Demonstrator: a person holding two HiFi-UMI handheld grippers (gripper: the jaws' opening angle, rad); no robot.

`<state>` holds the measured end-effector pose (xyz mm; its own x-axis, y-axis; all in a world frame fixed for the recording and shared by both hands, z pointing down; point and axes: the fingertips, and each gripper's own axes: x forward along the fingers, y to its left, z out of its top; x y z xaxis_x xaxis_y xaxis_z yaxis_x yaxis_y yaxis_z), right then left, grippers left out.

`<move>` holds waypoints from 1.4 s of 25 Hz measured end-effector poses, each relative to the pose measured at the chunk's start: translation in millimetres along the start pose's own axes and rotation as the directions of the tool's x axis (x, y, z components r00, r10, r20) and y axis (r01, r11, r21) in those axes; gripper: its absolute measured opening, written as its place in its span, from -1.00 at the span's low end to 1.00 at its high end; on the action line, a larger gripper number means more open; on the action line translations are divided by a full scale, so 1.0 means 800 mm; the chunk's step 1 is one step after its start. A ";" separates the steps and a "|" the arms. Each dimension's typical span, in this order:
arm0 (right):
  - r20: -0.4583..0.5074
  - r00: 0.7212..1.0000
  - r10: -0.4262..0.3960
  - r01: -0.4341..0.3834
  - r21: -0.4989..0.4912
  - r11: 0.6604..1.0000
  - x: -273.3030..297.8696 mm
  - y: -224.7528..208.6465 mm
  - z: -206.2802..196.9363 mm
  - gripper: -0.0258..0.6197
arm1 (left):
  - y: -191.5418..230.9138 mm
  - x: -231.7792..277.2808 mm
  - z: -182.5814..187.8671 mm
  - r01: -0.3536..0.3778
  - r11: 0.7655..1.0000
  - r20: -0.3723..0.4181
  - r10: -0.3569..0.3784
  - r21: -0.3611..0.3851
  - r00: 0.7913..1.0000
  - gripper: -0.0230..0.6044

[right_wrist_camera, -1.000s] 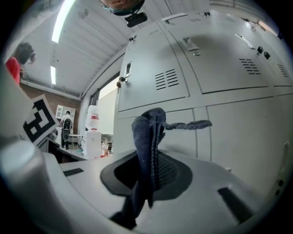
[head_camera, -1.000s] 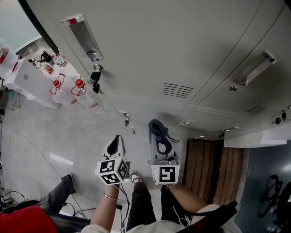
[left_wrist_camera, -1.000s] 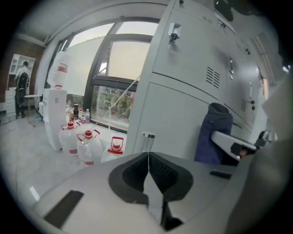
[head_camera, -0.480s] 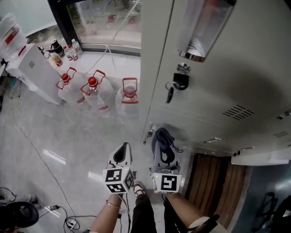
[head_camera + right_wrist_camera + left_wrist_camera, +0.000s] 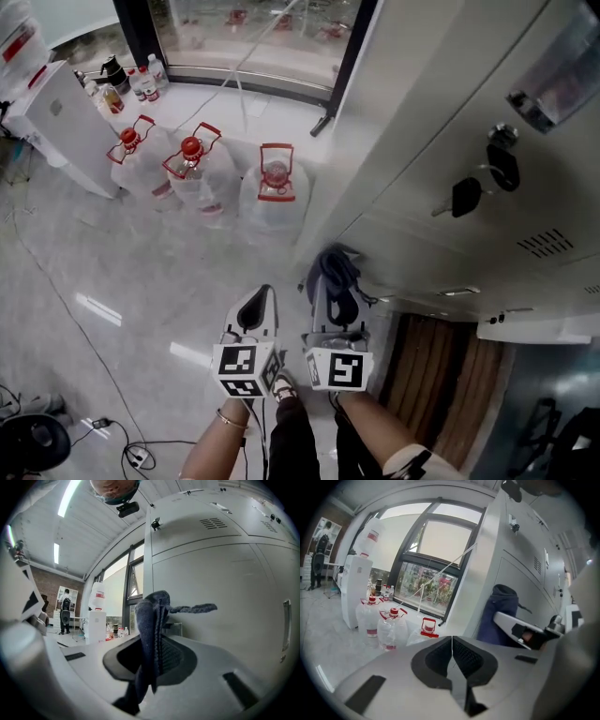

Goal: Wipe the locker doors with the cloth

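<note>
While the right gripper [image 5: 323, 283] hangs beside the lower locker doors [image 5: 441, 141], its fingers pinch the dark blue cloth [image 5: 149, 620]. The cloth is folded over the tips, w/ one loose tail pointing toward the door face. Contact btwn cloth and door: cannot tell. The left gripper [image 5: 452, 640] sits just beside the right, approx. level w/ it, fingers pressed together, nothing btwn them. Three water bottles [image 5: 197, 173] w/ red caps stand on the floor [image 5: 112, 272] near the locker end. A key [image 5: 464, 197] hangs at one door lock.
</note>
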<state>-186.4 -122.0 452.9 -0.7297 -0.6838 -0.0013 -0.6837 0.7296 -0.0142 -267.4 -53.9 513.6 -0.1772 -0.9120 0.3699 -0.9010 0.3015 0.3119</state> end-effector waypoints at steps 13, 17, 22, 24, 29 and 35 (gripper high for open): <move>0.032 0.998 -0.048 0.049 -0.036 0.998 0.013 -0.012 -0.007 -0.76 | 0.017 0.003 -0.016 0.007 1.000 0.005 -0.007 -0.005 1.000 -0.90; 0.041 0.998 -0.056 0.058 -0.042 0.997 0.009 -0.021 -0.009 -0.76 | 0.004 0.005 -0.020 0.019 1.000 0.005 -0.019 -0.005 1.000 -0.90; 0.060 0.997 -0.056 0.060 -0.060 0.996 0.003 -0.030 -0.006 -0.76 | -0.014 0.006 -0.027 0.036 0.999 -0.003 -0.036 0.006 0.999 -0.90; 0.066 0.996 -0.059 0.063 -0.064 0.996 -0.001 -0.036 -0.006 -0.76 | -0.023 0.007 -0.029 0.044 0.999 -0.016 -0.043 0.010 0.999 -0.90; 0.057 0.994 -0.092 0.095 -0.061 0.994 -0.015 -0.064 -0.008 -0.76 | -0.048 0.014 -0.035 0.067 0.997 -0.022 -0.067 0.028 0.998 -0.90; 0.041 0.991 -0.130 0.132 -0.057 0.990 -0.036 -0.105 -0.015 -0.76 | -0.093 0.028 -0.048 0.117 0.992 -0.043 -0.115 0.052 0.992 -0.90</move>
<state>-108.1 -163.8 466.2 -0.6339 -0.7723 -0.0403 -0.7734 0.6325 0.0425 -189.1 -86.2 532.2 -0.0553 -0.9279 0.3687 -0.9349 0.1778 0.3071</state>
